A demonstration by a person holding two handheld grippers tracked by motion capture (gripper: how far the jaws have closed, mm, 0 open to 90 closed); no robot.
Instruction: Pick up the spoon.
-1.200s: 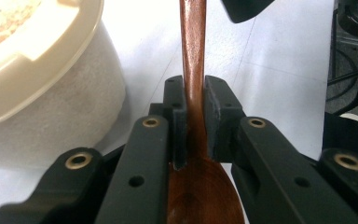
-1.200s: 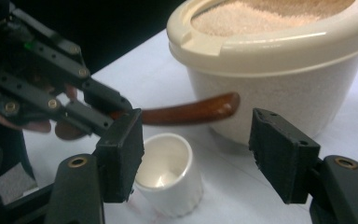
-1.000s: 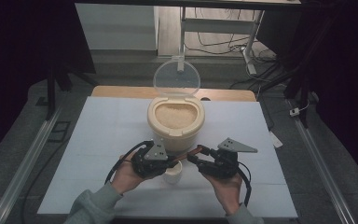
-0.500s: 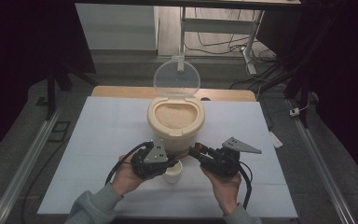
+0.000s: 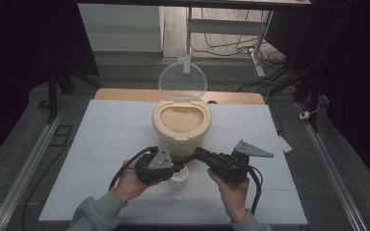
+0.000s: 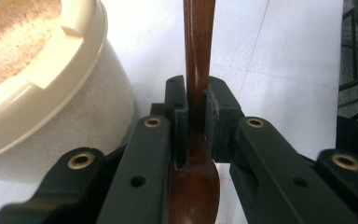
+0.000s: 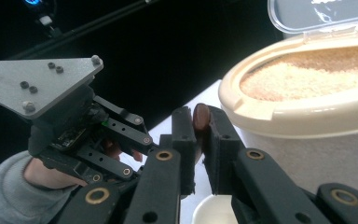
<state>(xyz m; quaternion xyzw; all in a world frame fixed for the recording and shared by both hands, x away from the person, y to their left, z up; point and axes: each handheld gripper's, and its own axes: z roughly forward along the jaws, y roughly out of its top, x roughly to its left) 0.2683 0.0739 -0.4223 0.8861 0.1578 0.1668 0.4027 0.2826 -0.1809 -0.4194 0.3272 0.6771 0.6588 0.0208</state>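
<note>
Now both grippers' jaws clamp the wooden spoon (image 6: 198, 60), its bowl half hidden.

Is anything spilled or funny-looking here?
Nothing looks spilled. One odd thing: both claws pinch the same brown wooden spoon, the left claw near its bowl and the right claw at its handle end.

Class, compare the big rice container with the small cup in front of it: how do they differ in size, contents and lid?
The rice container is far larger than the cup. The container is filled nearly to the rim with grain; what the cup holds cannot be seen. The container has a clear hinged lid standing open; the cup has none. Both are round, pale and upright on the table.
</note>
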